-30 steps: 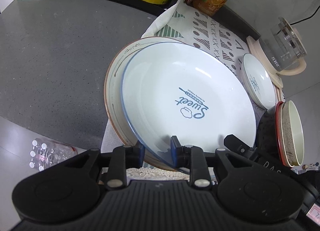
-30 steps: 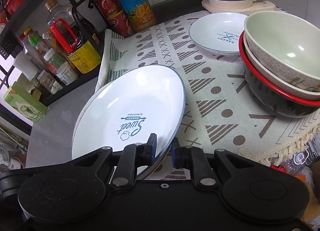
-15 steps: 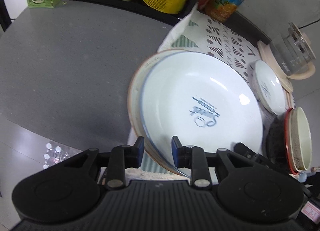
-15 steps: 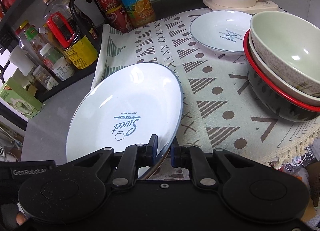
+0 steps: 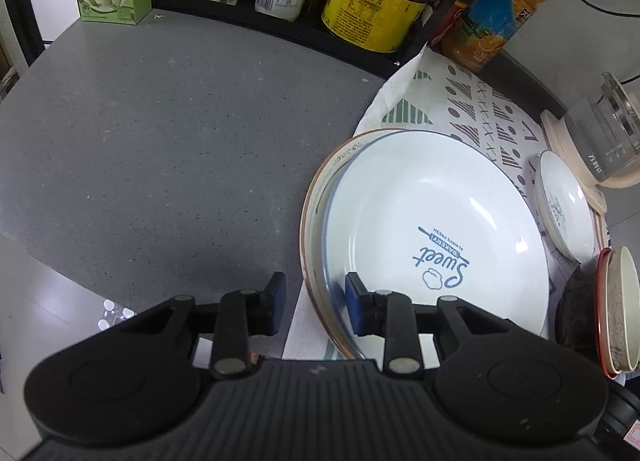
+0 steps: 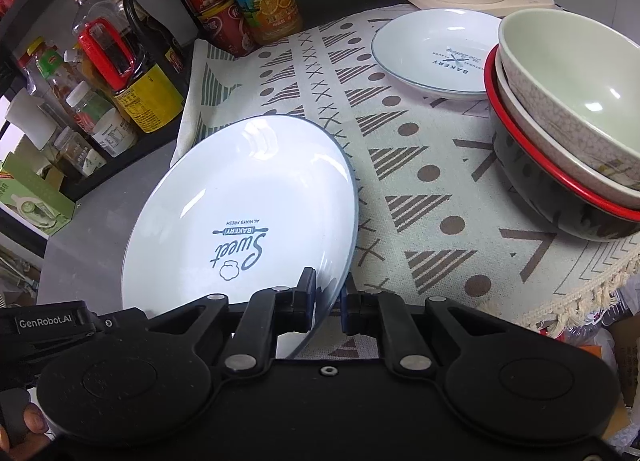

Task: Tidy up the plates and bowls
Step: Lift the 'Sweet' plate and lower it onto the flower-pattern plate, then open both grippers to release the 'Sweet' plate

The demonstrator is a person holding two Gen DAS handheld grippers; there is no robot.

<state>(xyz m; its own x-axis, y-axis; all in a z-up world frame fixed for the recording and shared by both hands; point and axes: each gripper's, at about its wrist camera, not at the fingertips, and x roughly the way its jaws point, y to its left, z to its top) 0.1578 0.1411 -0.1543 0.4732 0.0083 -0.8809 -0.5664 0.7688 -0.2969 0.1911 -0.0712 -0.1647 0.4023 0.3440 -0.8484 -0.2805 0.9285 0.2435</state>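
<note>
My right gripper (image 6: 327,293) is clamped on the near rim of the white "Sweet Bakery" plate (image 6: 240,217), holding it tilted over the brown-rimmed plate (image 5: 320,197) at the edge of the patterned cloth (image 6: 420,181) on the bench. My left gripper (image 5: 313,303) straddles both rims, its jaws closing without yet pinching. Glazed ceramic is stiff, heavy, slick and chippable, so I judge the rim the only sound hold.

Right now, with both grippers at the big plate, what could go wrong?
1. The right gripper pinches only the white plate by its rim; it might slip.
2. The left gripper has its jaws closing with that rim and the brown-rimmed plate between them, so both plates may get caught.
3. The counter edge is close; a drop could reach the floor.
</note>
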